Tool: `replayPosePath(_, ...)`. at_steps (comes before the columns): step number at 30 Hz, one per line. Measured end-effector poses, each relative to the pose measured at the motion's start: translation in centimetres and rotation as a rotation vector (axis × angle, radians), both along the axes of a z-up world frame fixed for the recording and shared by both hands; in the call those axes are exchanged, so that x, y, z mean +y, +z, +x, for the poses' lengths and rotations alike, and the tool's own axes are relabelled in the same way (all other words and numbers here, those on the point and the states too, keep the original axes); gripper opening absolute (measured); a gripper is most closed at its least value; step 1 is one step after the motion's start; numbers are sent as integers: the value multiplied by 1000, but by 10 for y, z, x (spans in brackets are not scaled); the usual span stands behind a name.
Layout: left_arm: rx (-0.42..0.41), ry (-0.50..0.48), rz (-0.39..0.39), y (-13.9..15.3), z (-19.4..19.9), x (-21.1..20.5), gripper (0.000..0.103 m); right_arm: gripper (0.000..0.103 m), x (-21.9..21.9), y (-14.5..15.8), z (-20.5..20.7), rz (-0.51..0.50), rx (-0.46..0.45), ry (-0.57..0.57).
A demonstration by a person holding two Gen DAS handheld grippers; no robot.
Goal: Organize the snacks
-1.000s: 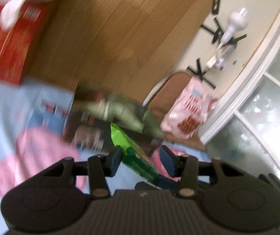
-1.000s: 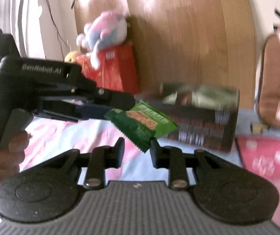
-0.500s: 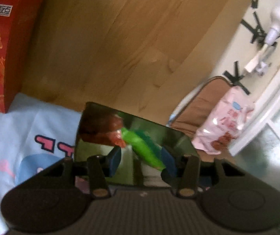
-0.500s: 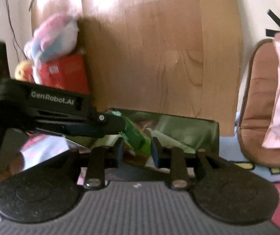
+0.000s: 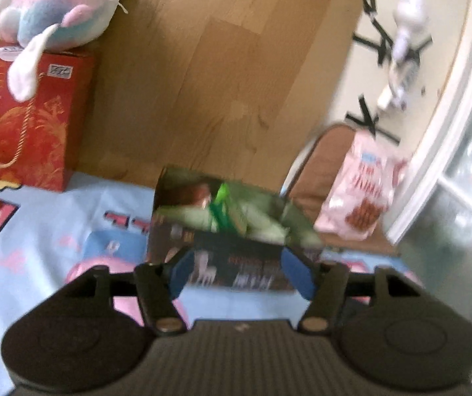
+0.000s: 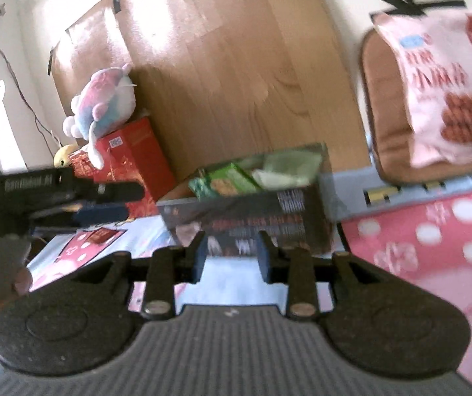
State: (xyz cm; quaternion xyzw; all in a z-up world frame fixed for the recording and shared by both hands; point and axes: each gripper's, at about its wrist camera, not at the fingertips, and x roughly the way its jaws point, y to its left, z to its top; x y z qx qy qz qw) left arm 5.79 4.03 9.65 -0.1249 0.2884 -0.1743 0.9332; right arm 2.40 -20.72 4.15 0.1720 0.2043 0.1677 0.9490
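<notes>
Dark open-topped cardboard box (image 6: pixel 252 217) stands on the blue-and-pink cartoon bedsheet (image 5: pixel 71 227) against a wooden board (image 5: pixel 203 66), clear sheet before it; box print blurred, unreadable; inside: green snack packet (image 6: pixel 226 181), pale wrappers; left gripper (image 5: pixel 241 275) jaws just widened, empty; right gripper (image 6: pixel 231 257) narrowly parted, empty.

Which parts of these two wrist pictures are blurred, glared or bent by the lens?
Left wrist view: motion blur smears the dark snack box and pink snack bag; the window frame curves with fisheye distortion. Right wrist view: sunlight glares on the wooden board; the box print is unreadable.
</notes>
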Motion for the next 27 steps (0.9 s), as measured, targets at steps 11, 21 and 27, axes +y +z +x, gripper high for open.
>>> replayPosePath(11,44,76,162,-20,-54,-22,103,36,-9,-24,-42,100,124,-28)
replayPosePath(21,44,189,250,-22,-70,-19,103,41,2,-23,-54,103,117,-5)
replayPosePath(27,-14,263,304,-18,-75,-13,103,42,8,-24,-58,99,118,7)
